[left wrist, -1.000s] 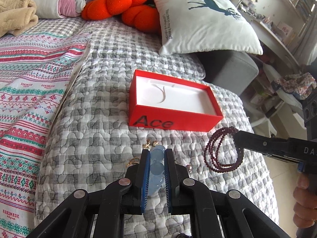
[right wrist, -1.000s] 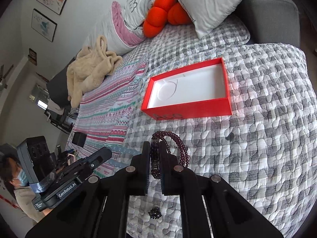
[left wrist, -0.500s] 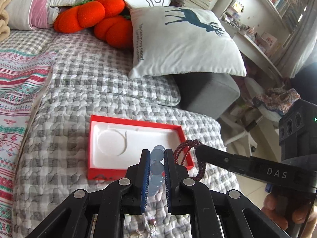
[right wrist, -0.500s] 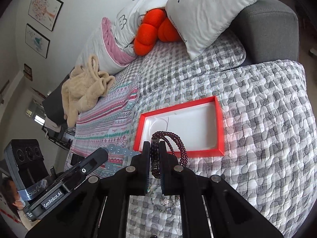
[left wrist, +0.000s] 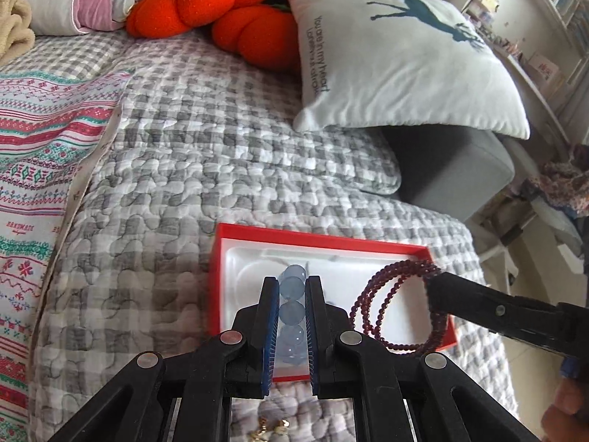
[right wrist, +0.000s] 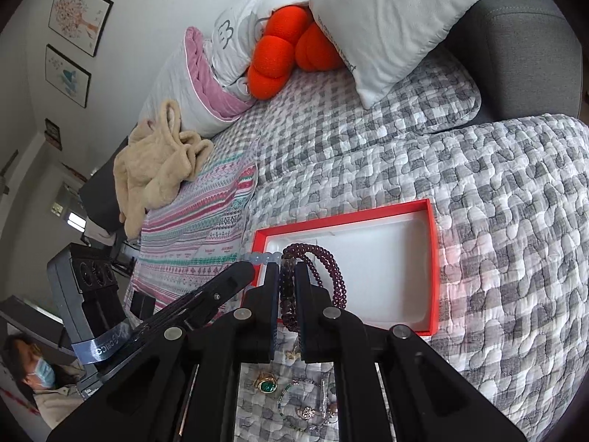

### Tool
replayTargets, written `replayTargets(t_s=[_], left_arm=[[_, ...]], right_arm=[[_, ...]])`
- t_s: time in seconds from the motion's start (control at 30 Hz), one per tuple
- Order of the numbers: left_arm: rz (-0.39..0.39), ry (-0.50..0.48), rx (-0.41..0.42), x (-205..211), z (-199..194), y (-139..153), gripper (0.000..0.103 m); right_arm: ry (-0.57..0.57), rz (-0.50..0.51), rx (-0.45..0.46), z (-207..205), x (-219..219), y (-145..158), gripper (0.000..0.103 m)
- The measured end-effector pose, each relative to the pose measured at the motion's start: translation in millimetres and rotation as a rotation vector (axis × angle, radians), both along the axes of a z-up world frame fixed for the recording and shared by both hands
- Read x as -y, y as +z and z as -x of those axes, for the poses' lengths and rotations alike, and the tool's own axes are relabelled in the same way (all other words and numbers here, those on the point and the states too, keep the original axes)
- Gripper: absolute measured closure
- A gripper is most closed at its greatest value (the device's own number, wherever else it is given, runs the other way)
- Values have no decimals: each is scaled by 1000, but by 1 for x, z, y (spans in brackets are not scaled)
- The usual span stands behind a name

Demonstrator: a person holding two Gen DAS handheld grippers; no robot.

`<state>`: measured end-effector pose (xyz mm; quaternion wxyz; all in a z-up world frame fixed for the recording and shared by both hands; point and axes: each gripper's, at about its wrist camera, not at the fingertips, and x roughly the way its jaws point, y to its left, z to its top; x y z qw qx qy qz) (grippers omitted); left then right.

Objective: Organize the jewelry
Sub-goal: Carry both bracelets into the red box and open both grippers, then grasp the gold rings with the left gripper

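Both angled downward, left gripper (left wrist: 291,283) and right gripper (right wrist: 287,269) hover over red box (left wrist: 324,237).

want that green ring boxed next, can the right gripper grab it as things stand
Probably not yet: the right gripper is shut on the dark red bead bracelet, so nothing more fits until that drops into the red box. The green ring lies uncovered.

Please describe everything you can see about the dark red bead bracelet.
The dark red bead bracelet is a long strand of small round glossy beads, wound into several loops. The right gripper is shut on one side of it, so the loops hang free from the jaws, over the white inside of the open red box. Whether the lowest loop touches the box floor cannot be told. In the left wrist view it hangs beside the left gripper, apart from it.
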<state>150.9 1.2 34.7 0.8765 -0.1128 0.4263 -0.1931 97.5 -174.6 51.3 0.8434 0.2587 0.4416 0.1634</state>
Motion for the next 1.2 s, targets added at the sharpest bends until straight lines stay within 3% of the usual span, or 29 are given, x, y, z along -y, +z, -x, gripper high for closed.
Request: replayTargets(t_s=[0.13, 0.47, 0.53, 0.6, 0.73, 0.87, 0.93, 1.07, 1.2], left_arm=[[-36, -9, -5, 2, -4, -8, 95], [-140, -31, 18, 15, 6, -2, 94], [-167, -37, 36, 15, 14, 4, 89], [-183, -44, 44, 14, 23, 9, 74], [-195, -47, 55, 8, 45, 19, 68], [-217, -38, 64, 1, 66, 25, 49], [-231, -30, 64, -3, 77, 26, 44], [-268, -8, 59, -13, 96, 25, 30], [-327, 13, 88, -20, 114, 19, 19]], right_arm=[[-44, 93, -23, -4, 12, -12, 94], [-56, 161, -44, 7, 20, -12, 91], [-54, 178, -40, 15, 20, -6, 84], [-55, 212, -32, 24, 18, 0, 76], [-48, 256, -16, 47, 11, 10, 76], [-48, 301, -5, 68, 3, 17, 75], [-44, 319, -5, 79, 0, 18, 66], [-32, 348, -6, 99, -7, 17, 62], [-31, 367, -2, 116, -12, 10, 43]])
